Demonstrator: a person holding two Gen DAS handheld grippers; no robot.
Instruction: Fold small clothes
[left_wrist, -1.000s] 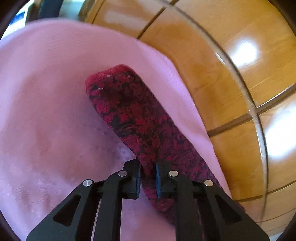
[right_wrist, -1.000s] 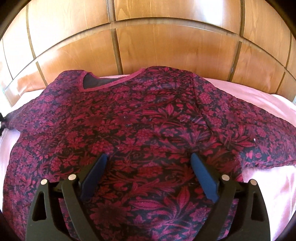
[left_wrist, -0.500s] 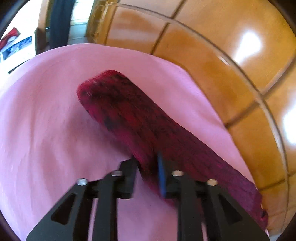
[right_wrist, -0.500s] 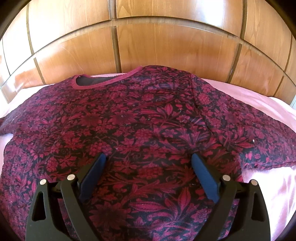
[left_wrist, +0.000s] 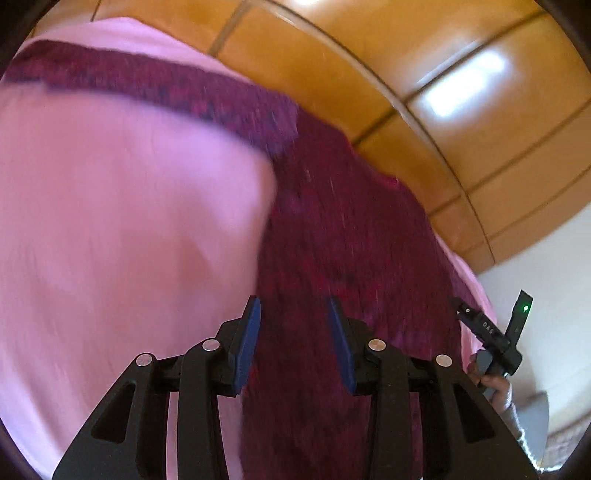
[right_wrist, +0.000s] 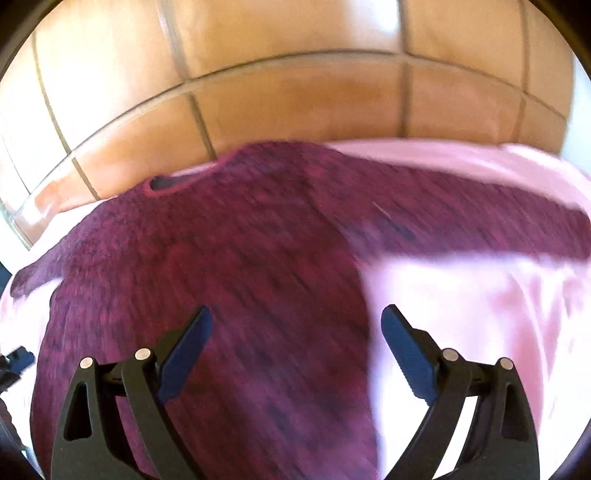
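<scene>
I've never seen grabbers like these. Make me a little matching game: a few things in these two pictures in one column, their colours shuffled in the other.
Things:
1. top
2. bed sheet
3. headboard
4. gripper pads

Colours:
a. blue
b. pale pink
c. dark red with a black pattern
d. glossy brown wood

Pairs: 1-c, 2-b, 3-d, 4-a

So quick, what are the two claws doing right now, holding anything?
Left gripper: jaws opening, nothing held, over the red top.
Right gripper: jaws wide open, empty.
</scene>
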